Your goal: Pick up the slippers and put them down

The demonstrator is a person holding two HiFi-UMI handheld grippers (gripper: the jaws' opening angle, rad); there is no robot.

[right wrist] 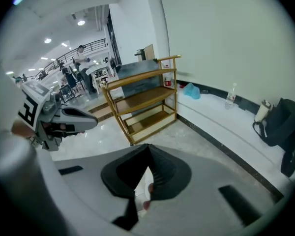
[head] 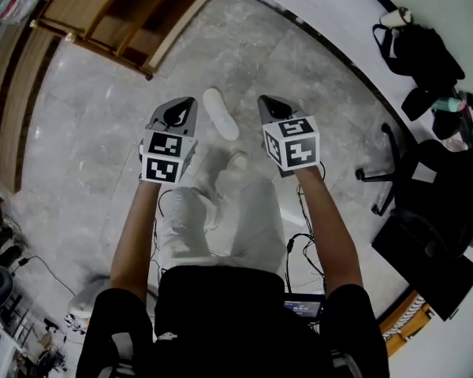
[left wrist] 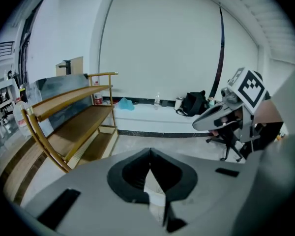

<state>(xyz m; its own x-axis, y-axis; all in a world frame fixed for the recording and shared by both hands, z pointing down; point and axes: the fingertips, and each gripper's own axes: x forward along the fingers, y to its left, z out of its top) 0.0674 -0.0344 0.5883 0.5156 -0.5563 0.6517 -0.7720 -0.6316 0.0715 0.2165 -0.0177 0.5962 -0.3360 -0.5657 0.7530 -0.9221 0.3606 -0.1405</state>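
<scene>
One white slipper (head: 221,113) lies on the grey marble floor, seen in the head view between the two raised grippers and well below them. A second white shape (head: 238,161) sits by the person's feet; I cannot tell whether it is the other slipper. My left gripper (head: 179,110) (left wrist: 150,151) has its jaw tips together and holds nothing. My right gripper (head: 270,105) (right wrist: 147,146) is likewise shut and holds nothing. Each gripper view shows the other gripper beside it in the air, with only floor and something pale through the gap behind the tips.
A wooden shelf rack (head: 118,14) (left wrist: 73,117) (right wrist: 145,100) stands ahead to the left. A black office chair (head: 410,172) and a black bag (head: 422,50) are at the right by the white ledge (head: 331,6). Cables (head: 299,242) trail on the floor by the person's legs.
</scene>
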